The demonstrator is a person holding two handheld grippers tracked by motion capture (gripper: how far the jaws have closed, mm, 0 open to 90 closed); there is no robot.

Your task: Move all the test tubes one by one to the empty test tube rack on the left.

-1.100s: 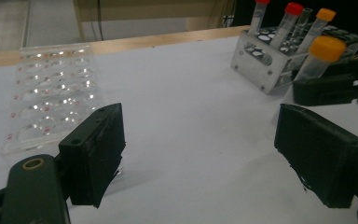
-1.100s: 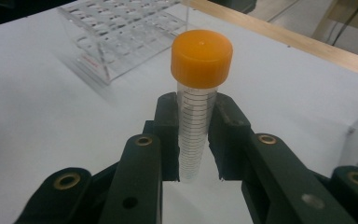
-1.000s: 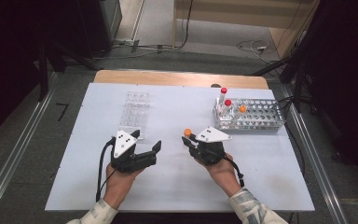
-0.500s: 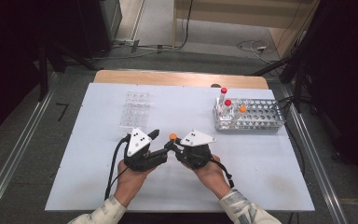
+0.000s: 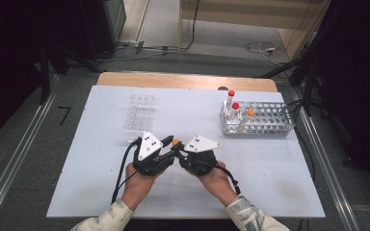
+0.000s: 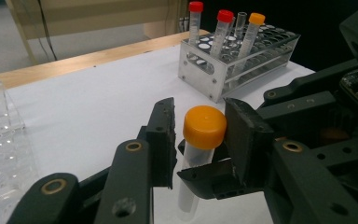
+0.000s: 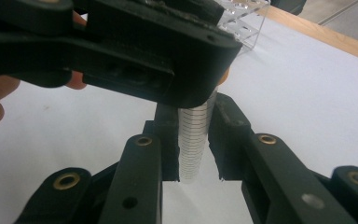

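The person is bringing both grippers together over the near middle of the white table (image 5: 270, 183); the left gripper (image 5: 166, 150) and the right gripper (image 5: 180, 153) are meeting tip to tip, each with a grey three-cornered plate on top and a cable trailing back toward the sleeves. Between them an orange-capped tube (image 6: 200, 149) is standing roughly upright; from the high view only its cap is peeking out between the two tools.

In the left gripper view the left gripper's (image 6: 199, 140) jaws are flanking the orange cap, the right-hand one seeming to touch it and the other just beside it with a thin gap, so I cannot tell whether they are gripping it; lower down a black jaw of the other tool is crossing the tube's clear body. In the right gripper view the right gripper's (image 7: 193, 140) jaws are pinching the tube's (image 7: 193, 140) graduated body from both sides, while the left tool is looming across the top, covering the cap.

Farther back on the right a metal tube rack (image 5: 265, 122) is sitting on the table, holding two red-capped tubes (image 5: 234, 109), one orange-capped and one uncapped; a clear plastic rack (image 5: 139, 115) is lying well apart on the left side.
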